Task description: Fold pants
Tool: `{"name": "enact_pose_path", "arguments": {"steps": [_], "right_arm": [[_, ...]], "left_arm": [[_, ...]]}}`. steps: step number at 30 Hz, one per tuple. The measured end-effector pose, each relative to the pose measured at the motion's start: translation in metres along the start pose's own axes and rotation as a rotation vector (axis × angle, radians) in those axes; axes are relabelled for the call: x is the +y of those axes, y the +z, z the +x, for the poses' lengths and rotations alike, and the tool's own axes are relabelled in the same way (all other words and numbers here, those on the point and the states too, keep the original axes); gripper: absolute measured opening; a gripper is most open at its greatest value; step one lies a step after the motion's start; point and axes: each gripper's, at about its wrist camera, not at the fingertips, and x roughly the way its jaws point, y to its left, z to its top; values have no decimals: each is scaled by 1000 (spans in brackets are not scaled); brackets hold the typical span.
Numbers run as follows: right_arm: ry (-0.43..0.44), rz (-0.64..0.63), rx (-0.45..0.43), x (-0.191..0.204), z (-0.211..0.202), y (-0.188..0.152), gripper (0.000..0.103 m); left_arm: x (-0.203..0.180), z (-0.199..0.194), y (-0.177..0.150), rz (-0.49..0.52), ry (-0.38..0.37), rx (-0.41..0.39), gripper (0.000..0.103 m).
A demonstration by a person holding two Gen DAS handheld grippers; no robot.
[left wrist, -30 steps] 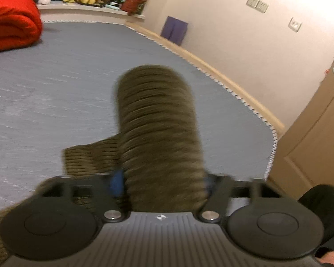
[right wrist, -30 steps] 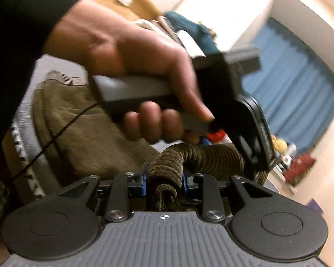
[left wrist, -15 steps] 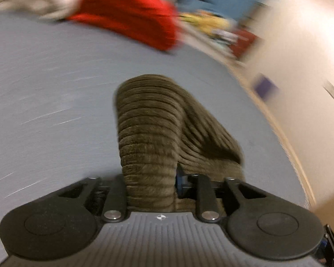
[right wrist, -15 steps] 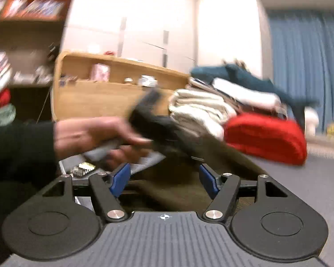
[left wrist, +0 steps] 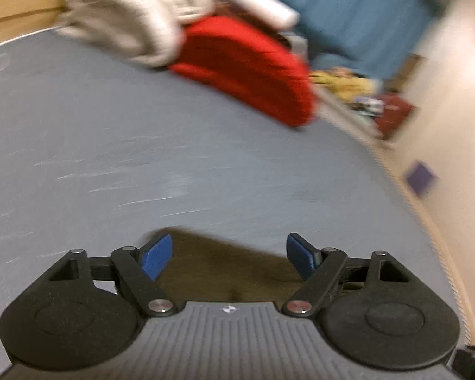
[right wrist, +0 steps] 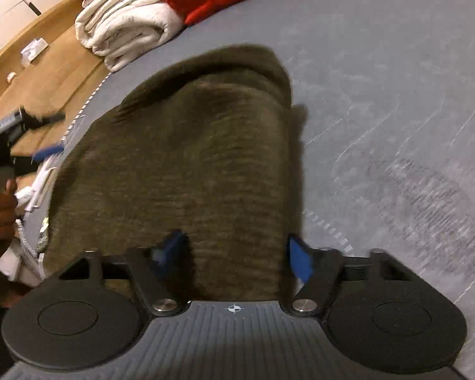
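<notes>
Olive-brown corduroy pants [right wrist: 190, 158] lie folded on the grey bed cover [right wrist: 380, 95]. My right gripper [right wrist: 234, 253] hangs over their near end. Its jaws are closing, with fabric between the blue pads [right wrist: 297, 259], which do not press on it. My left gripper [left wrist: 228, 258] has its jaws opening. A corner of the pants [left wrist: 224, 269] lies low between its pads, not gripped. In the right wrist view the left gripper [right wrist: 50, 133] shows at the left edge, held by a hand [right wrist: 0, 209], beside the pants.
A red rolled blanket [left wrist: 247, 69] and folded white blankets [right wrist: 126, 22] lie at the far end of the bed. A wooden shelf [right wrist: 47, 63] runs along the bed's left edge. A wall [left wrist: 443, 95] with toys at its foot borders the right.
Both grippers have let go of the corduroy folds they held. The raised fabric has dropped and the pants now lie flat. The right gripper has tilted down over them.
</notes>
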Motion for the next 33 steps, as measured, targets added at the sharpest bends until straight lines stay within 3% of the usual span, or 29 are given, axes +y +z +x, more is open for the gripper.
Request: {"name": "enact_pose_path", "arguments": {"steps": [3, 4, 5, 9, 13, 15, 16, 17, 18, 20, 22, 24, 27, 28, 29, 30, 31, 32, 33], "right_arm": [[-21, -88, -36, 17, -12, -11, 52], [-25, -102, -45, 20, -17, -14, 51], [-29, -118, -53, 26, -19, -15, 49], [-34, -167, -70, 27, -30, -24, 47], [-30, -183, -75, 33, -32, -25, 46], [-31, -195, -78, 36, -34, -27, 45], [-31, -201, -79, 37, -35, -27, 45], [-30, -208, -80, 37, -35, -27, 45], [-29, -215, -80, 40, -32, -24, 45], [-28, -227, -85, 40, -34, -25, 43], [-28, -237, -87, 41, -38, -28, 43], [-23, -235, -81, 41, -40, -29, 43], [-11, -217, -64, 38, -40, -26, 43], [-5, -205, -56, 36, -38, -21, 45], [3, -185, -50, 31, -35, -18, 50], [15, -152, -40, 25, -32, -13, 52], [30, -108, -31, 19, -30, -8, 53], [42, -68, -29, 13, -30, -4, 55], [46, -33, -32, 8, -31, 0, 57]], "left_arm": [[-51, 17, -5, 150, -173, 27, 55], [-70, 24, -9, 210, -209, 42, 40], [-89, 31, -14, 287, -242, 59, 32], [-161, 63, -37, 562, -268, 90, 35], [-203, 112, -65, 715, -282, 168, 63], [-222, 134, -81, 843, -244, 199, 65], [-229, 147, -85, 909, -205, 206, 57], [-233, 160, -92, 974, -143, 213, 30], [-230, 171, -96, 994, -96, 216, 28], [-224, 195, -81, 850, -52, 214, 6], [-215, 217, -70, 747, 25, 230, 0], [-202, 230, -69, 712, 93, 258, 0], [-178, 217, -47, 571, 84, 240, 3], [-168, 202, -35, 509, 61, 202, 15], [-158, 186, -25, 460, 50, 173, 41], [-145, 168, -16, 403, 44, 137, 56], [-133, 154, -9, 359, 44, 110, 79], [-119, 136, -3, 311, 44, 86, 87], [-102, 119, 1, 274, 43, 78, 87]]}}
